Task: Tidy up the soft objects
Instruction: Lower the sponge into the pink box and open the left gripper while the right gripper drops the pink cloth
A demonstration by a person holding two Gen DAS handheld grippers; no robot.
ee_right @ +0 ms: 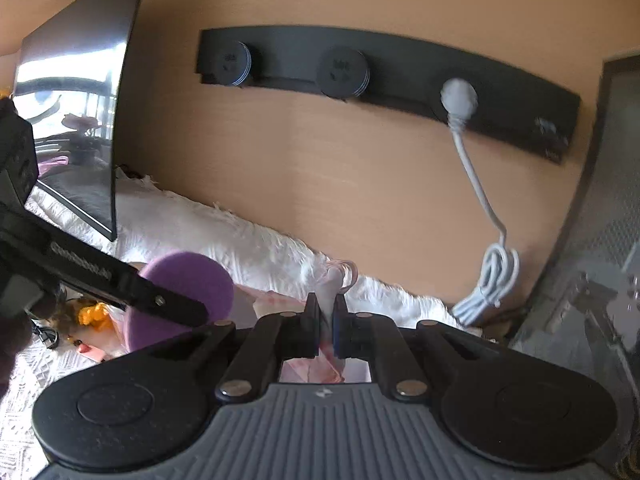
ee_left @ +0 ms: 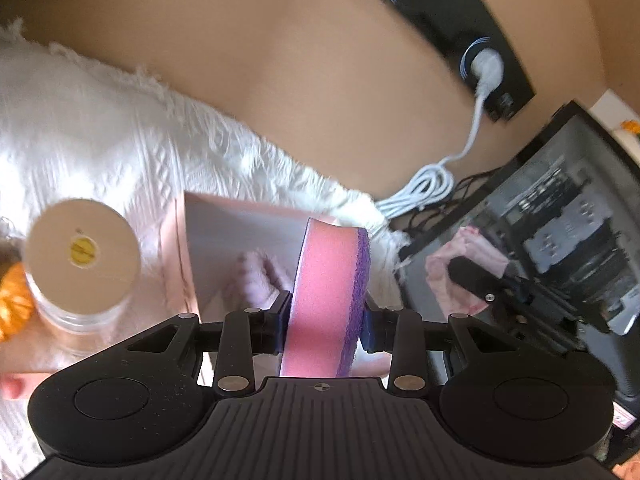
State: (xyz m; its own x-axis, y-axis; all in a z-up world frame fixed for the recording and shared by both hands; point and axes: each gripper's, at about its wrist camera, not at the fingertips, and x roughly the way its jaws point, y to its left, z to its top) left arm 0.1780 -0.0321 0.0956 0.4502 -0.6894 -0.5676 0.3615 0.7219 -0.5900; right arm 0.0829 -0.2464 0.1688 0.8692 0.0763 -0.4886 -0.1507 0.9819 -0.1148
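Left hand-held gripper (ee_left: 325, 330) clamps pink-purple sponge (ee_left: 326, 288) on edge, above pink box (ee_left: 188, 248). Right hand-held gripper (ee_right: 325, 316) pinches pale pink cloth (ee_right: 334, 280), jaws narrow. Both light, squashy; grip mid-body, gentle squeeze.

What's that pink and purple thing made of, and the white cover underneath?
The sponge looks like soft pink foam, matte and porous, with a rougher purple scouring layer on one side; the left claw squeezes it. The cover seems a woven white textile, with an embossed pattern and fringed edge.
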